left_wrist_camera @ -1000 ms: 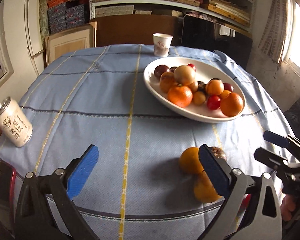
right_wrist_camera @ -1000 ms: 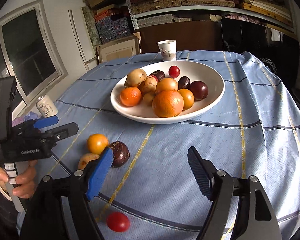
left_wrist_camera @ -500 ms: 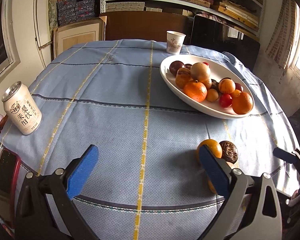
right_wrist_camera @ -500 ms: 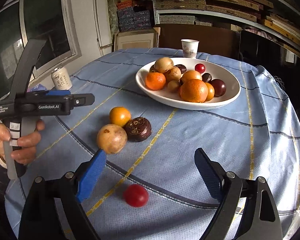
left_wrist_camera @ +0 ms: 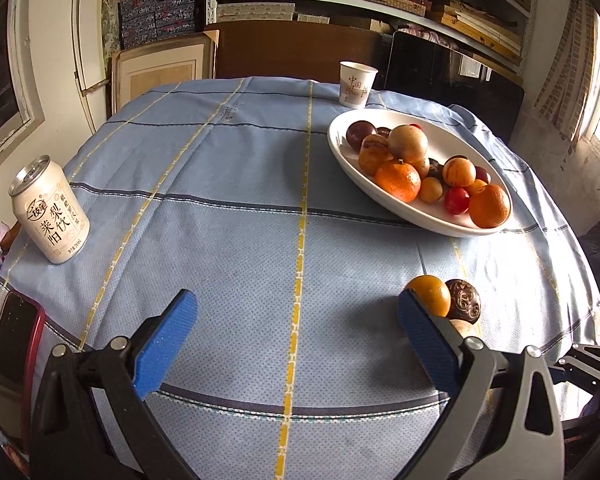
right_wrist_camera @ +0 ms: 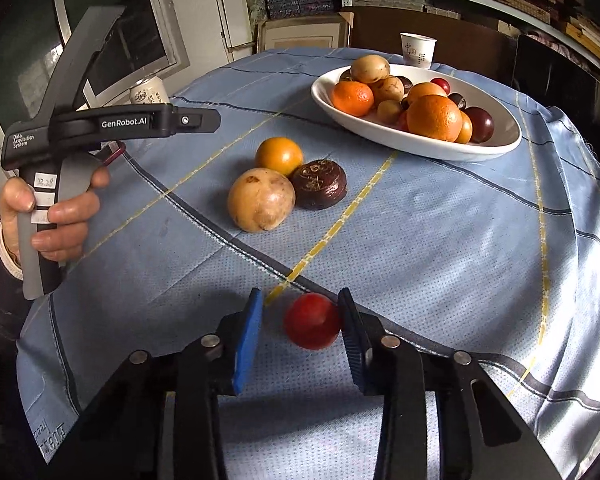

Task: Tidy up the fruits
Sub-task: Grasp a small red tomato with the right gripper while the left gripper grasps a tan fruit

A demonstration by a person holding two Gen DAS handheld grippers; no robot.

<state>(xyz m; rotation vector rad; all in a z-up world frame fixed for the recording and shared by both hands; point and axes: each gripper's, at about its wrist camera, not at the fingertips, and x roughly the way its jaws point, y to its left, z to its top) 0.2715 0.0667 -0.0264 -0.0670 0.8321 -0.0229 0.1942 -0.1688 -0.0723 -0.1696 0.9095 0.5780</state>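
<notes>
Item: bench under blue checked cloth, yellow and dark stripes. Right tongs: jaws have just been closing, narrowed round a small red fruit lying on the cloth at near edge; the fruit is touched by the dark right-hand pad, while a gap is left at the blue left-hand pad, so fruit is bracketed but not clamped. Left tongs: jaws held wide apart above bare cloth, nothing between; in the right wrist view the same tool is seen held by a hand at the left, w/ dark sleeve. Loose fruit, 3 pcs, clustered mid-cloth and touching one another: orange round fruit, pale yellow blemished fruit, dark wrinkled brown fruit; the cluster is placed betw. red fruit and bowl, well apart from both. White oval bowl at far right of bench, heaped w/ approx. a dozen fruits: oranges, tan-yellow rounds, dark purple and small red ones. Paper cup stood upright just behind bowl. Drink can, upright, near left edge of bench. Dark phone w/ red edging laid flat at near-left corner.
</notes>
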